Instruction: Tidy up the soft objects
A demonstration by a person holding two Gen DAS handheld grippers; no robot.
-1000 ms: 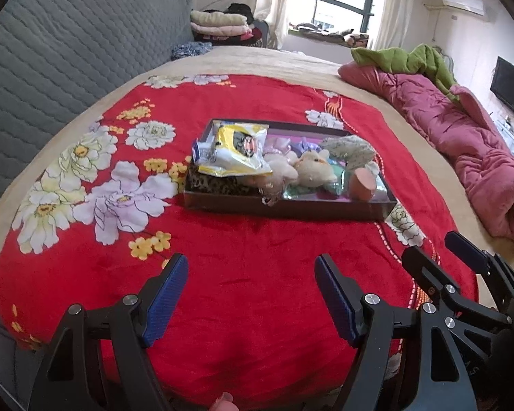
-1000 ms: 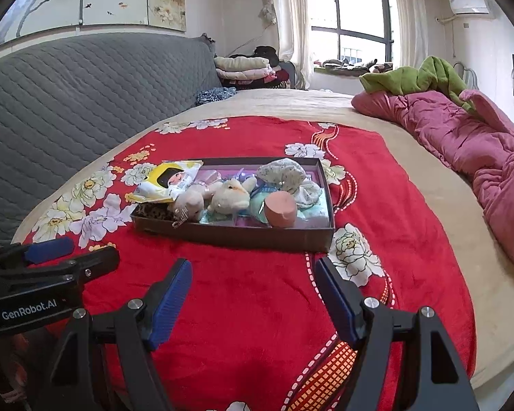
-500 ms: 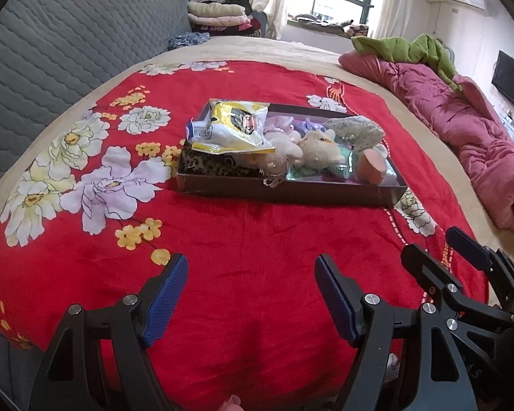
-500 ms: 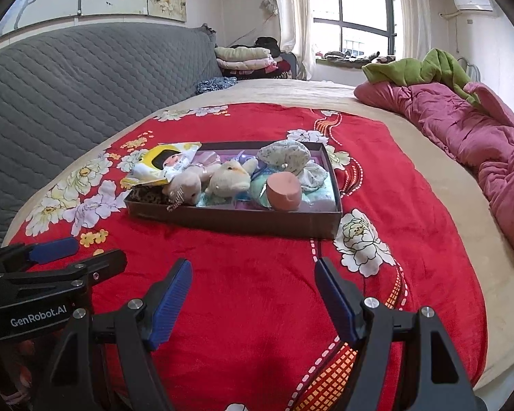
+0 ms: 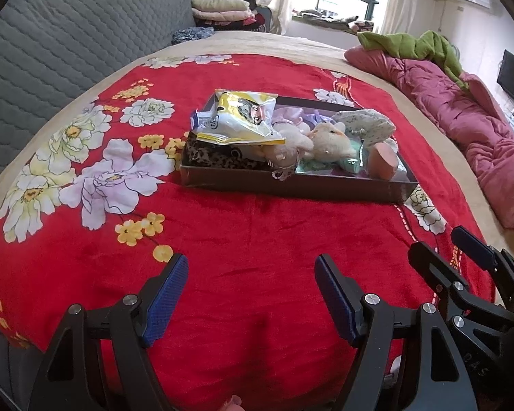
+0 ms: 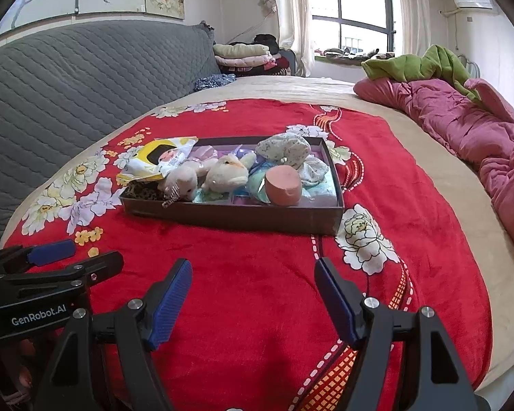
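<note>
A dark shallow box lies on the red floral blanket. It holds a yellow-white packet, a cream plush toy, a white plush, a pink rounded sponge, a floral cloth and a leopard-print cloth. My left gripper hangs open over bare blanket, well short of the box. My right gripper is beside it, also open with nothing between its pads.
The red blanket covers a beige bed. A grey quilted headboard runs along the left. A pink quilt with a green blanket lies at the right. Folded clothes are stacked at the back near the window.
Both grippers have sunk a little toward the blanket, so the box sits slightly higher in both views. The jaws stay equally wide and the box's contents have not moved.
</note>
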